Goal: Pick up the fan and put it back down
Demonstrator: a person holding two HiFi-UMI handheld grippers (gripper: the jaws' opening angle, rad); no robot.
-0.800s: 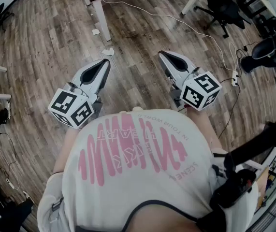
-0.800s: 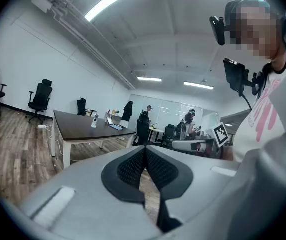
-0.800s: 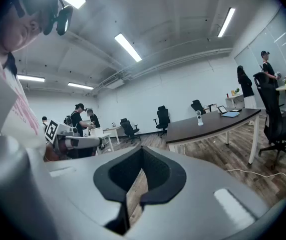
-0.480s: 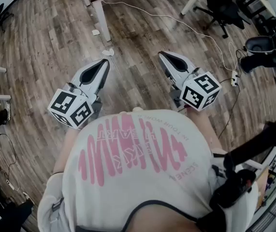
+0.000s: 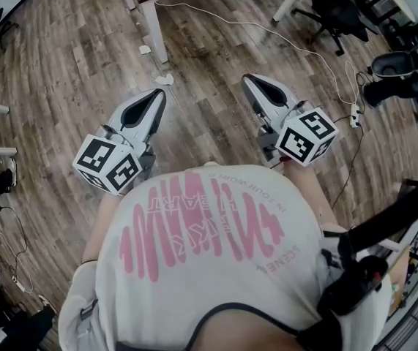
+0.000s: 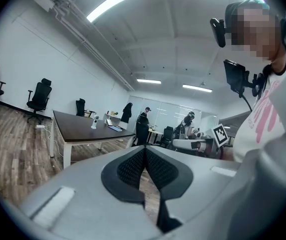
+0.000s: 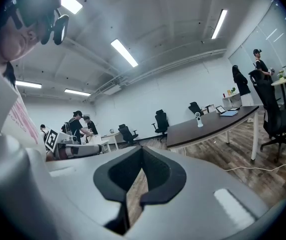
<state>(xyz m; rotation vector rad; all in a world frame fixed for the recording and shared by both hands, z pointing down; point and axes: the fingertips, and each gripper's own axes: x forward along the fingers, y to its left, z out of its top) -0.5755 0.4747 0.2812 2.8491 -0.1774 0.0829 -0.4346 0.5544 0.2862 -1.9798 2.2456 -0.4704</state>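
Note:
A small white device on a stand [image 7: 198, 118], perhaps the fan, sits on a dark-topped table [image 7: 218, 125]; it shows again as a white device [image 6: 93, 122] on the same table [image 6: 82, 131] in the left gripper view. My left gripper [image 5: 158, 93] [image 6: 144, 151] is shut with nothing between its pads. My right gripper [image 5: 246, 78] [image 7: 141, 152] is also shut and empty. Both are held level in front of my body, above the wooden floor and well short of the table.
A white table leg [image 5: 154, 29] stands ahead between the grippers, with paper scraps [image 5: 164, 79] at its foot. A white cable [image 5: 296, 44] runs across the floor to a power strip [image 5: 355, 119]. Office chairs [image 5: 337, 6] and people [image 6: 126, 113] stand around.
Both grippers stay shut and nearly where they were. A dark chair at the head view's right edge has shifted a little.

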